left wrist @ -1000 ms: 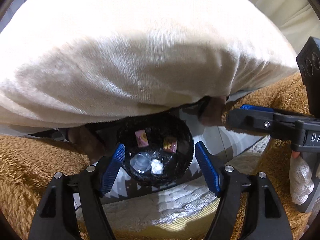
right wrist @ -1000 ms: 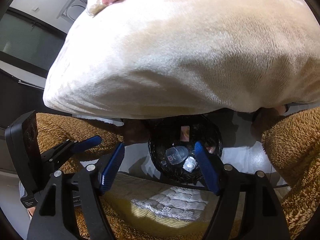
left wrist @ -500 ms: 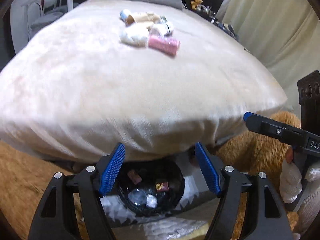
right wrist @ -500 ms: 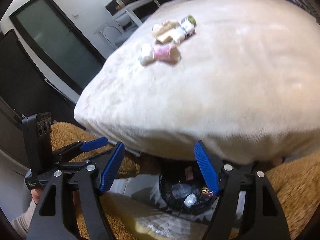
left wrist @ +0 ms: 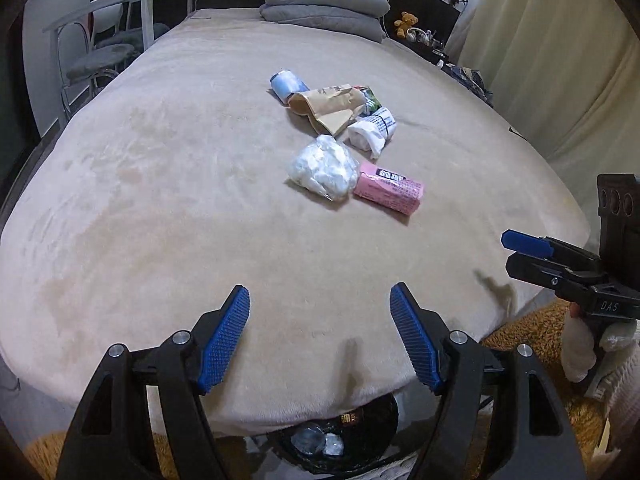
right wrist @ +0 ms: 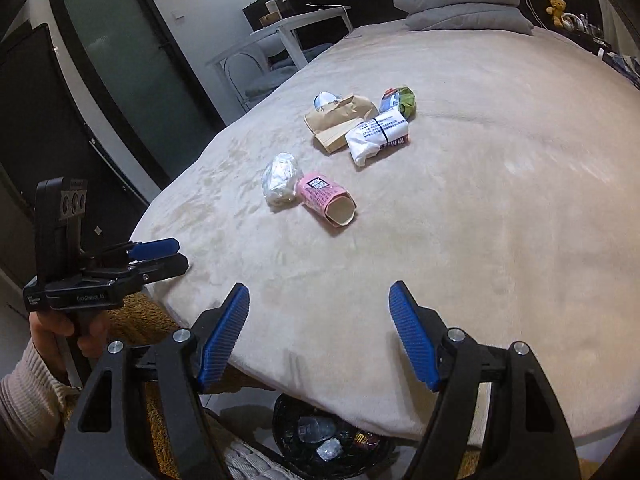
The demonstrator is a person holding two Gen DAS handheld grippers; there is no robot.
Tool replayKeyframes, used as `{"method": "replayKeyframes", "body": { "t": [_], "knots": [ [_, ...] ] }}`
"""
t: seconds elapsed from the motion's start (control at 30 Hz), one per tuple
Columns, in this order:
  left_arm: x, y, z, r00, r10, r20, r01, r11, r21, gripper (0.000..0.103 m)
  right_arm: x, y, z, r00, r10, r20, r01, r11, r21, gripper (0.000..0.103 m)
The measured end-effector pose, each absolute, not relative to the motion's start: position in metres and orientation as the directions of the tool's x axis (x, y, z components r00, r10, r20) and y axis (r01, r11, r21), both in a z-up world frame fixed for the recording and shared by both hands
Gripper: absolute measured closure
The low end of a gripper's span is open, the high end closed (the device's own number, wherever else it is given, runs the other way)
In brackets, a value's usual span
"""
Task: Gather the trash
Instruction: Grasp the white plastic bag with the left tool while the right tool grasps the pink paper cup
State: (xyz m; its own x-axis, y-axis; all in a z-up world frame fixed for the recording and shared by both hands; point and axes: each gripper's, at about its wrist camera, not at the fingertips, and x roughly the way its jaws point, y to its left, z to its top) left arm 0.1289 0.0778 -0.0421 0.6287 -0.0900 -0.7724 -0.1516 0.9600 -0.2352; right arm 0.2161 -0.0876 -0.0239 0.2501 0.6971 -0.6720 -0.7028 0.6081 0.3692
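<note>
Trash lies in a cluster on the beige bed: a pink carton, a clear crumpled plastic bag, a white wrapper, a brown paper bag, a blue roll and a green packet. A black mesh bin with trash inside stands on the floor below the bed's near edge. My left gripper is open and empty. My right gripper is open and empty. Both hover over the near edge.
Grey folded pillows lie at the bed's head. A white side table and chair stand left of the bed. A curtain hangs on the right. A brown shaggy rug covers the floor by the bin.
Both grippers have risen from bin level below the bed edge to above the bed, so the bed top and trash cluster came into view. Both stayed open.
</note>
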Motion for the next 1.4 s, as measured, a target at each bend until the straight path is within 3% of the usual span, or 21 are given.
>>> {"method": "replayKeyframes", "body": {
  "t": [1.03,1.1,1.17,1.37,1.4],
  "knots": [
    [0.256,0.091,-0.060,0.568,-0.159,-0.808,0.131,0.986,-0.102,0.031,0.292,-0.008,-0.043,0.140,0.708,-0.692,-0.852,0.442,0.280,0.031],
    [0.259,0.092,-0.064,0.559,-0.163,-0.813,0.138,0.985,-0.103,0.031,0.292,-0.005,-0.044,0.129,0.708,-0.694,-0.858,0.431,0.279,0.034],
    [0.260,0.092,-0.063,0.562,-0.181,-0.807,0.148,0.982,-0.117,0.031,0.291,-0.004,-0.044,0.139,0.705,-0.695,-0.861,0.433,0.267,0.046],
    [0.262,0.094,-0.063,0.564,-0.211,-0.798,0.158,0.976,-0.147,0.033,0.288,-0.002,-0.045,0.127,0.707,-0.695,-0.872,0.414,0.261,0.058],
    [0.262,0.094,-0.063,0.563,-0.207,-0.800,0.158,0.977,-0.141,0.041,0.287,-0.002,-0.046,0.129,0.706,-0.697,-0.873,0.413,0.257,0.061]
  ]
}}
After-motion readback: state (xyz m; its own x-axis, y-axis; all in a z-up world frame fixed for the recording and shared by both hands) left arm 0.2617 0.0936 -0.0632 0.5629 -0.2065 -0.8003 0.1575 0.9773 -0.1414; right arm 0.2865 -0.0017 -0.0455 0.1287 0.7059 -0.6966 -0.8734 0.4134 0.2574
